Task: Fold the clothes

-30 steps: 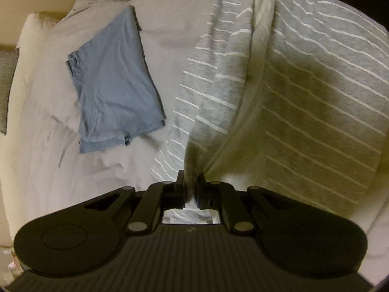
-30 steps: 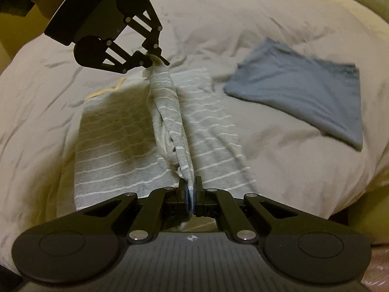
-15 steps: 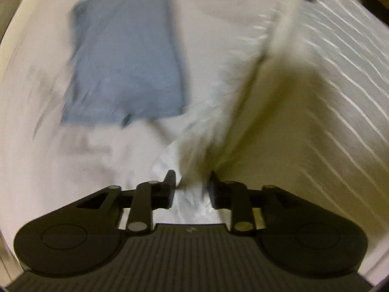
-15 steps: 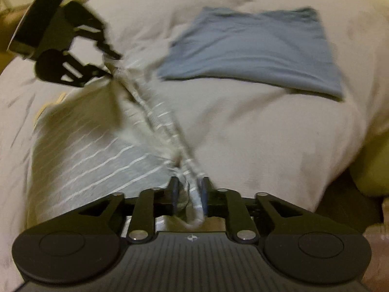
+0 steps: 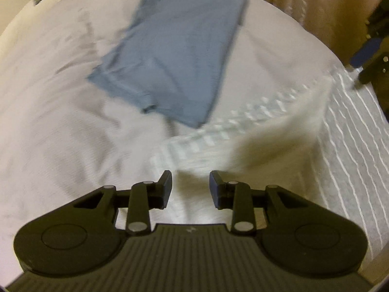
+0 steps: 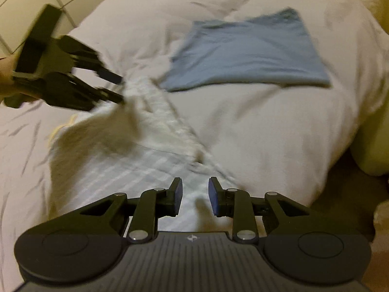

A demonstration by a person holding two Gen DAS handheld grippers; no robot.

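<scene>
On the bed, spread over the pale duvet, lies the grey striped garment, and it's a blurry moment in both wrist views. Left gripper sits low over the near edge of the striped cloth, fingers spread wide with nothing between the pads; bare fabric shows straight through the gap. Right gripper is the same story from the other end: fingers parted, blue pads facing each other, striped fabric lying beneath them and not pinched. From the right wrist view the left gripper shows at upper left, its two fingertips apart and right at a raised ridge of the garment; whether they touch the cloth is hard to tell through the smear. A hand grips that tool at the frame edge. The garment has a fold running diagonally across it, one flap lying over the striped layer. Beyond it, just beside the garment's far edge, rests the folded blue garment, flat on the duvet.
</scene>
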